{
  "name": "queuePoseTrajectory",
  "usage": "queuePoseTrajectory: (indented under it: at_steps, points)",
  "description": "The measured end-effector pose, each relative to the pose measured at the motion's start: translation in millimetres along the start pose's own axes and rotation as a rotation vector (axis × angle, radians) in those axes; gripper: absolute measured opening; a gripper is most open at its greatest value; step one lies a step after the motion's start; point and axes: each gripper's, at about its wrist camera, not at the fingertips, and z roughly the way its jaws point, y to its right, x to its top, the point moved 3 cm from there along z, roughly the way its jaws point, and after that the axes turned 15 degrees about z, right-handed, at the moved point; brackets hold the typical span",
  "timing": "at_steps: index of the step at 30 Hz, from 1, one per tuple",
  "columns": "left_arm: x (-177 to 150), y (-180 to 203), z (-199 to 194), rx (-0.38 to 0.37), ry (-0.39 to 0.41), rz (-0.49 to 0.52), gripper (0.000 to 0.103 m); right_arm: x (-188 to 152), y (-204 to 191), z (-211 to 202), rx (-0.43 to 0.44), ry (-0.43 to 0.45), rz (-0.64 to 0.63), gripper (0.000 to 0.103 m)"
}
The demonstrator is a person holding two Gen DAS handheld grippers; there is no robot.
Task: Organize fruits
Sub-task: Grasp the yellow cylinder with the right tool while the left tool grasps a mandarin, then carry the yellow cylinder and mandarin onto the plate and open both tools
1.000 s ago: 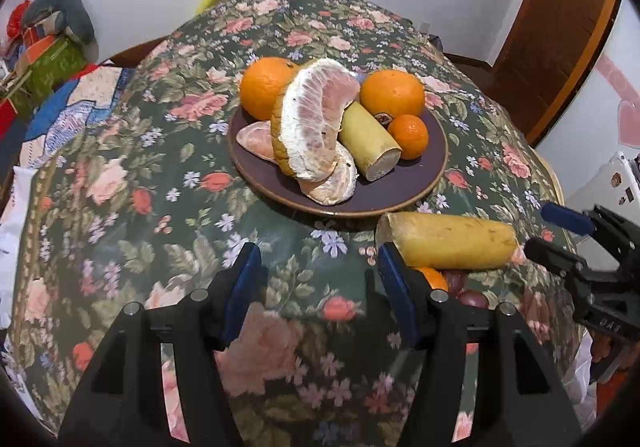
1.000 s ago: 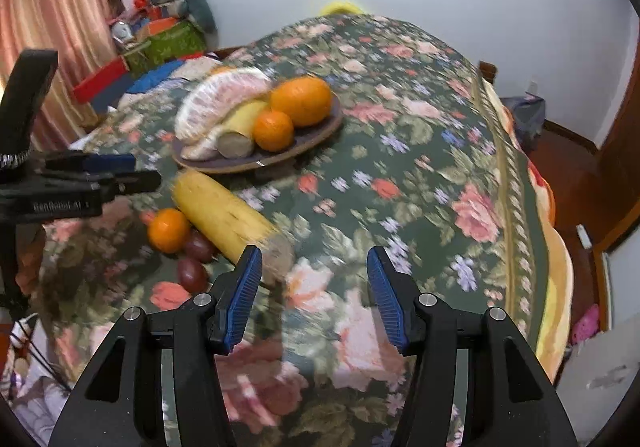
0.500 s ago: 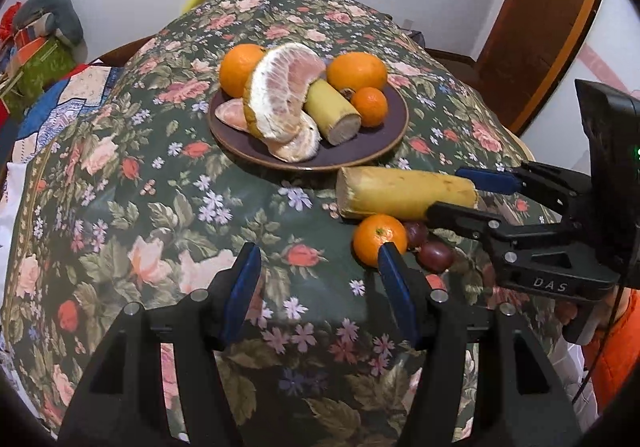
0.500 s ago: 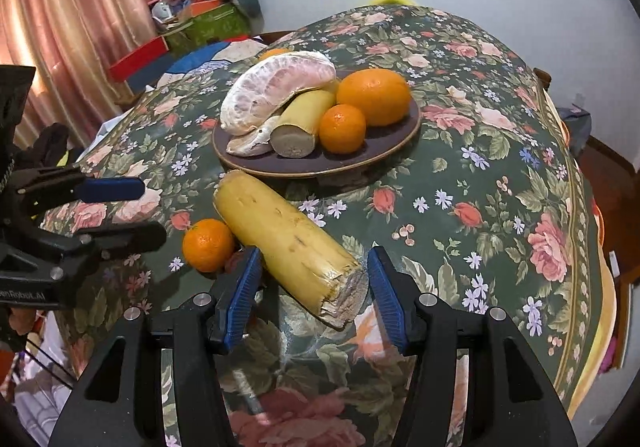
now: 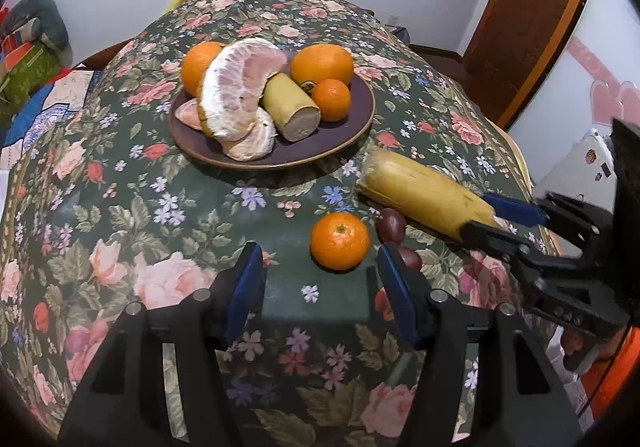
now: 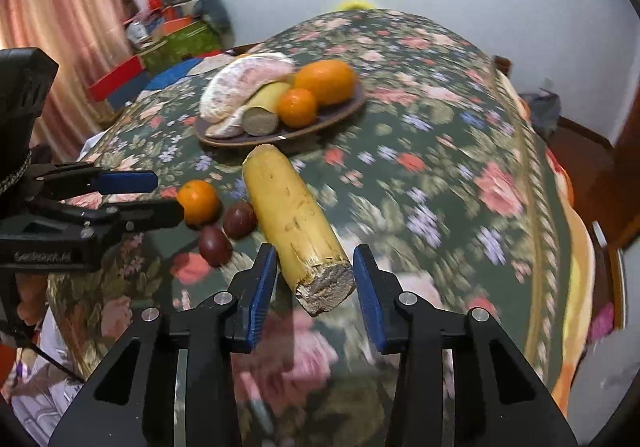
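A: Where is the long yellow stalk (image 6: 294, 215)?
B: It lies on the flowery surface (image 5: 120, 215), its cut end between the right tongs (image 6: 315, 289). Their jaws are apart, not squeezing it.
A: And the left tongs (image 5: 320, 287)?
B: Apart too, holding nothing, near the small orange (image 5: 339, 240). Two dark round fruits (image 6: 228, 231) sit beside it. The plate (image 5: 344, 131) holds more fruit.

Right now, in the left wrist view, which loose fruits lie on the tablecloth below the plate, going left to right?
Small orange → dark round fruit → long yellow stalk piece, with the right claw open around its far end.
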Motion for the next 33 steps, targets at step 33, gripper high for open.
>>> queuePoseTrajectory:
  at_steps: [33]
  points:
    - [-4.8, -32.5, -2.2, 0.007, 0.018, -0.056, 0.034, 25.8, -14.9, 28.5, 0.009, -0.068, -0.041, 0.039]
